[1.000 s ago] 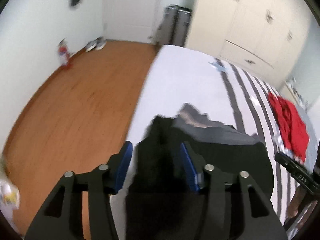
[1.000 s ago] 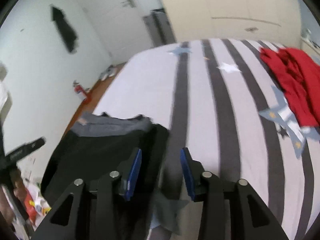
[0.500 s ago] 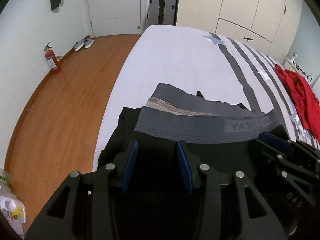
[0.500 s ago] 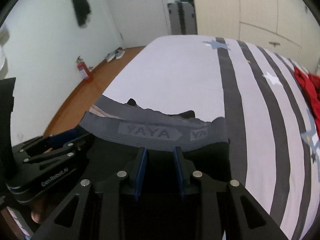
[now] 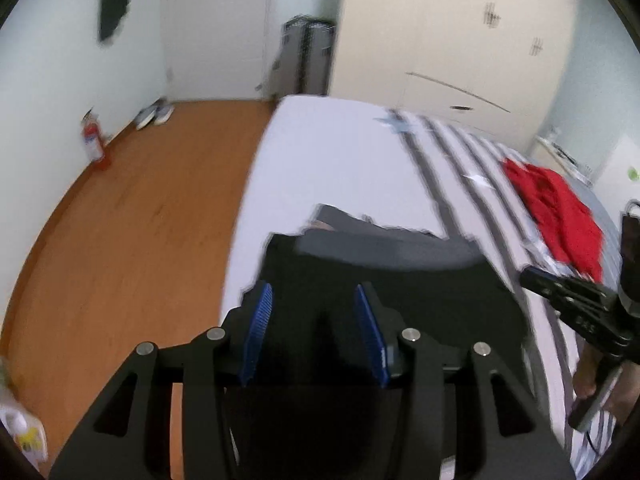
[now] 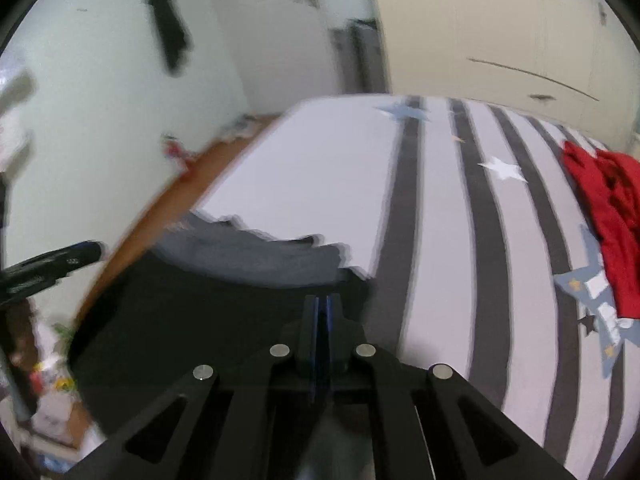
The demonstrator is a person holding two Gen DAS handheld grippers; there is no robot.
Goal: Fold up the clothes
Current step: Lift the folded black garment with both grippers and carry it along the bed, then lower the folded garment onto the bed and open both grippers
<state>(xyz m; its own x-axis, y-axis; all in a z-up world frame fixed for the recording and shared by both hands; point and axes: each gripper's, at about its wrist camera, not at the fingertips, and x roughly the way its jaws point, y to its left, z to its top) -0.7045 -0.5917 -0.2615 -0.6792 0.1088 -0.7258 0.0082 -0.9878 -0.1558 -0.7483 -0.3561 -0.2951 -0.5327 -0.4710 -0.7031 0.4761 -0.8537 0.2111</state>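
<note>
Black shorts (image 5: 400, 300) with a grey waistband lie at the near left corner of the striped bed (image 5: 340, 160). My left gripper (image 5: 313, 320) has its blue pads partly apart with a dark bunch of the shorts filling the gap between them. In the right wrist view the shorts (image 6: 200, 312) spread out to the left. My right gripper (image 6: 322, 308) has its pads together at the shorts' right edge, just below the waistband's end. From the left wrist view the right gripper (image 5: 528, 276) touches that same edge. Both views are blurred.
A crumpled red garment (image 5: 556, 216) lies farther right on the bed. Wooden floor (image 5: 140, 220) runs along the bed's left side, with a fire extinguisher (image 5: 93, 144) and shoes (image 5: 154, 116) by the wall. A suitcase (image 5: 306, 60) and cream wardrobes (image 5: 460, 40) stand behind.
The right gripper's pads have come together at the shorts' right edge. Both grippers dipped close over the shorts half a second ago and have pulled back up.
</note>
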